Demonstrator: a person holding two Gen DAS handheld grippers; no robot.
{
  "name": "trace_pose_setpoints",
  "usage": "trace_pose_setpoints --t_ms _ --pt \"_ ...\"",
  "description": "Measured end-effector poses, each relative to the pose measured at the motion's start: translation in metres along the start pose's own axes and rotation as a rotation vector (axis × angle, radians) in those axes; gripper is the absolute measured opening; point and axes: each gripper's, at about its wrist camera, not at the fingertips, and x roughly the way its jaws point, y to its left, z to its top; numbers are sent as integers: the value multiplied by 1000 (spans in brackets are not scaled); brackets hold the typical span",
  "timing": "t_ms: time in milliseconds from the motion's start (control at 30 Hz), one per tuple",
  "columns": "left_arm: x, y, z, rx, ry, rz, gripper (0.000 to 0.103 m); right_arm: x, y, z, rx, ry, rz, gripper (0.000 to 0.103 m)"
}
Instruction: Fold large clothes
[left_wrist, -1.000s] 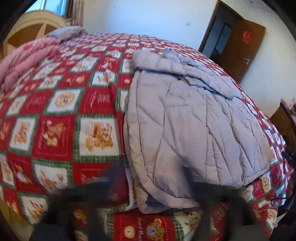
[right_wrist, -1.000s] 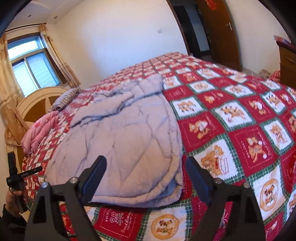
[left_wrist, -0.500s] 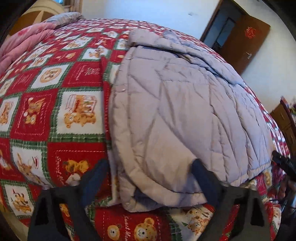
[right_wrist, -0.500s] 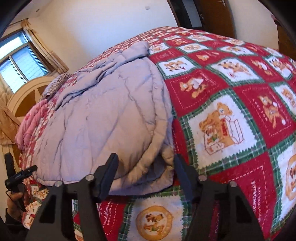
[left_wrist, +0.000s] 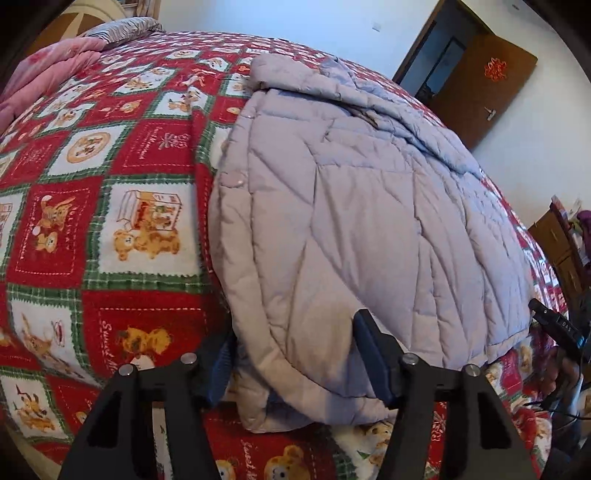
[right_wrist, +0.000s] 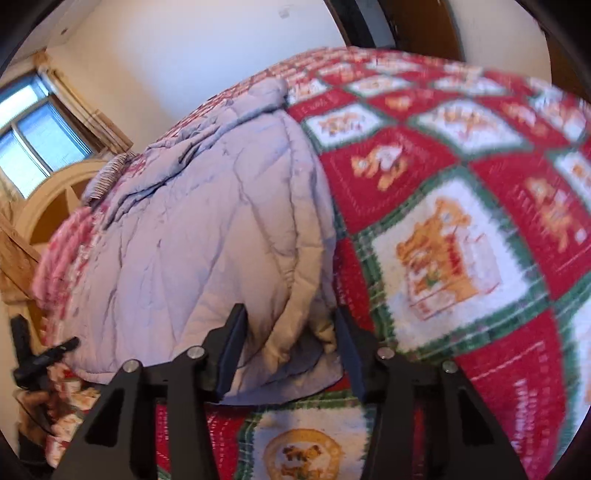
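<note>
Coat: my lavender quilted coat (left_wrist: 369, 206) lay flat on the bed, hem at the near edge, collar toward the far side.
Bedspread: the red, green and white bear-patterned bedspread (left_wrist: 122, 221) lay under the coat and reached out to its left and right.
Left fingers: my left gripper (left_wrist: 295, 354) straddled the near left corner of the hem; my fingers (left_wrist: 371, 354) were closing with the padded cloth between them, and I could not tell whether the pads pressed it.
Right fingers: my right gripper (right_wrist: 288, 350) straddled the near right corner (right_wrist: 295, 343); those fingers were closing too, the bunched hem between them.
Far left: a pink blanket (left_wrist: 55, 66) lay by the headboard.
Far right: a brown door (left_wrist: 484, 88) stood open.
</note>
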Motion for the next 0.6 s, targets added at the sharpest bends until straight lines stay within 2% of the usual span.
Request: trace_pose_setpoints --t_ms 33,100,133,233,300,333,367,400,467,533,600 --pt "-1 -1 1 0 -5 11 62 -4 4 2 -16 -25 -15 58" --pt "-1 -4 3 9 -15 24 62 -10 6 5 -12 -73 -6 76" --pt "2 -6 3 16 -11 25 62 -9 5 6 -9 -79 -8 76" --pt "8 -10 -3 52 0 30 62 2 9 8 -54 -61 -85 70" --pt "4 -18 -4 113 -12 68 48 11 13 8 -72 -11 -17 49" --pt "0 -22 -3 141 -23 100 34 19 16 6 -77 26 6 49" --pt "-5 -22 -2 144 -42 115 27 22 17 5 -94 33 -9 46" --pt "-11 -21 -1 140 -60 97 13 23 19 5 -110 37 -15 31" --pt "-27 -26 1 178 -89 82 9 16 14 7 -78 30 40 15" --pt "-48 -32 3 214 -127 65 8 -1 10 9 -61 -8 73 12" --pt "-74 -34 6 205 -158 -19 8 -25 10 14 -38 -64 126 10"
